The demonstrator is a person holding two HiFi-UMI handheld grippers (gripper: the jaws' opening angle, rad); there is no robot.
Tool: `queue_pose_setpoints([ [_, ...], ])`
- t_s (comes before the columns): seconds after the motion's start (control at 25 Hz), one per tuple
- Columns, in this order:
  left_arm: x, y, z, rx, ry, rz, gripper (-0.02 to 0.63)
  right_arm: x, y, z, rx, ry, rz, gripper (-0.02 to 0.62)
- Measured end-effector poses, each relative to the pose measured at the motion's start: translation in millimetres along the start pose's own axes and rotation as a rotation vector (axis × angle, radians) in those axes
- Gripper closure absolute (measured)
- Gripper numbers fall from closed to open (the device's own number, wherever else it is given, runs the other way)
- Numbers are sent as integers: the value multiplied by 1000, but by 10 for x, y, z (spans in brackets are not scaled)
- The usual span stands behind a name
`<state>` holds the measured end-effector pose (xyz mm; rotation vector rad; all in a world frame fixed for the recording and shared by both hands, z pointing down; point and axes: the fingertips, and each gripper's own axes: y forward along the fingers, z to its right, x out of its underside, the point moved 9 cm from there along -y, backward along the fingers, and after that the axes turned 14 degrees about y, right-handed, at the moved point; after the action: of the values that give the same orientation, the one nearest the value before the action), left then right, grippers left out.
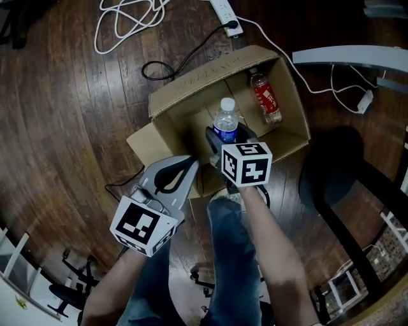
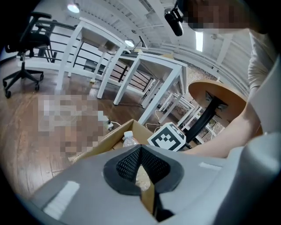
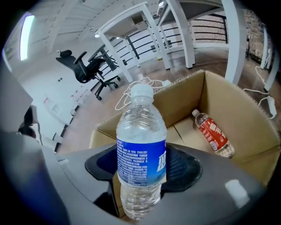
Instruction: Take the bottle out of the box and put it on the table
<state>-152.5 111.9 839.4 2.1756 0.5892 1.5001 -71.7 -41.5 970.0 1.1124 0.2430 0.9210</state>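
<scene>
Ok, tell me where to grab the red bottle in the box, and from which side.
Grip the red bottle across its labelled middle, coming from above: it lies flat on the box floor close to a wall, so side approaches are likely blocked.

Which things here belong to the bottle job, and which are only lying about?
Job: blue-label bottle, right gripper holding it, cardboard box, red-label bottle lying inside it.

Lying about: white cable, power strip, black cable, office chair.
</scene>
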Motion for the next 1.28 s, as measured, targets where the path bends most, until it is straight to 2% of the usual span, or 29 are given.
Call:
queue_pose_setpoints([
  [0.28, -604, -286, 188, -19, 45, 27, 609, -241, -773, -476, -41, 40, 92, 310],
  [0.72, -1289, -889, 502, -47, 85, 67, 609, -387, -1870, -1165, -90, 5, 199, 308],
  [0.96, -1761, -1315, 720, -39, 105, 101, 610, -559, -2654, -1598, -113, -26, 302, 308],
  [1.28, -2582, -1835, 919, -32, 199, 193, 609, -909, -3686, -2257, -131, -57, 500, 308],
])
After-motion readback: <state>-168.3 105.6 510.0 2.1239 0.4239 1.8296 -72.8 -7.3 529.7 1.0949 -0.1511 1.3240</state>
